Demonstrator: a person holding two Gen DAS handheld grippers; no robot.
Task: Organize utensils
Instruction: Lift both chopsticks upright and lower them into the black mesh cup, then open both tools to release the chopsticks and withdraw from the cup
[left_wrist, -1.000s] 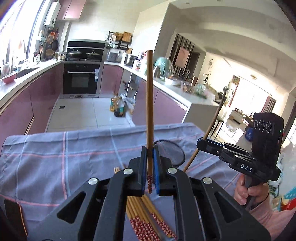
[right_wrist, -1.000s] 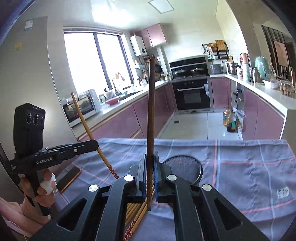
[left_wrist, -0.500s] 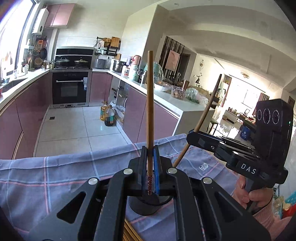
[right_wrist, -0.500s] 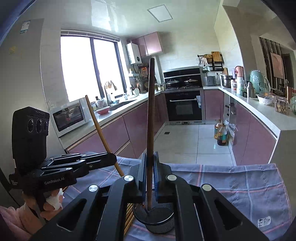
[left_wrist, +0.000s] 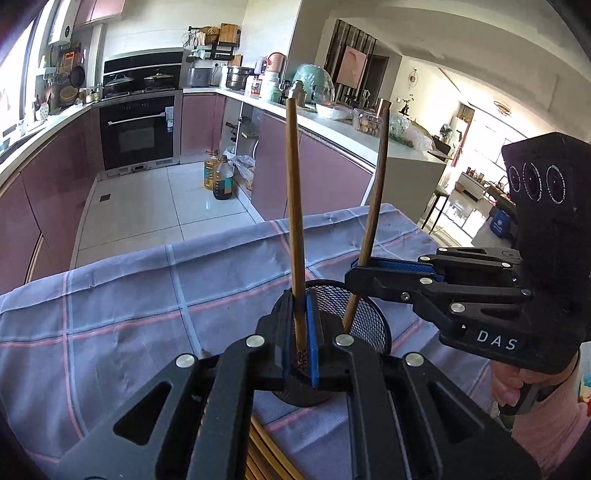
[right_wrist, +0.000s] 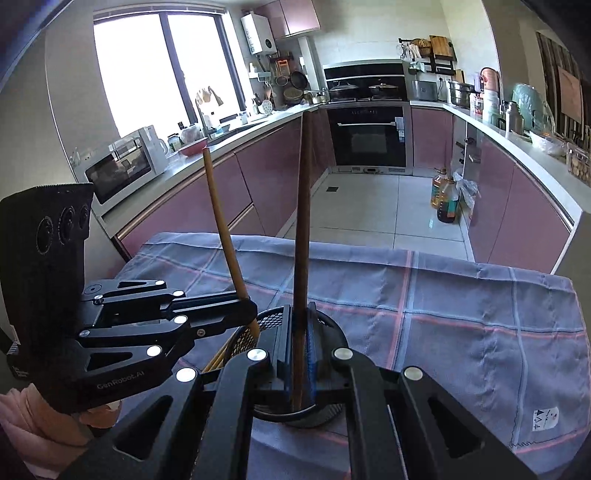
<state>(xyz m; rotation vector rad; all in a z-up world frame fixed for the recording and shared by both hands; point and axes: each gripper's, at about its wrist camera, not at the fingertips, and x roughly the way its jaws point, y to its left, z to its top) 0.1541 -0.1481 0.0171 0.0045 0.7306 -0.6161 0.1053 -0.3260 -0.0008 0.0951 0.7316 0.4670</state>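
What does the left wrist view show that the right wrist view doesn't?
Only the left wrist view: the right gripper from outside, and loose chopsticks lying on the cloth. Only the right wrist view: the left gripper from outside, the window and microwave. Both: each gripper shut on one upright chopstick over the mesh holder, the checked cloth, the oven.

cloth: blue-grey, pink-white checks | mesh cup: black | cabinets: mauve
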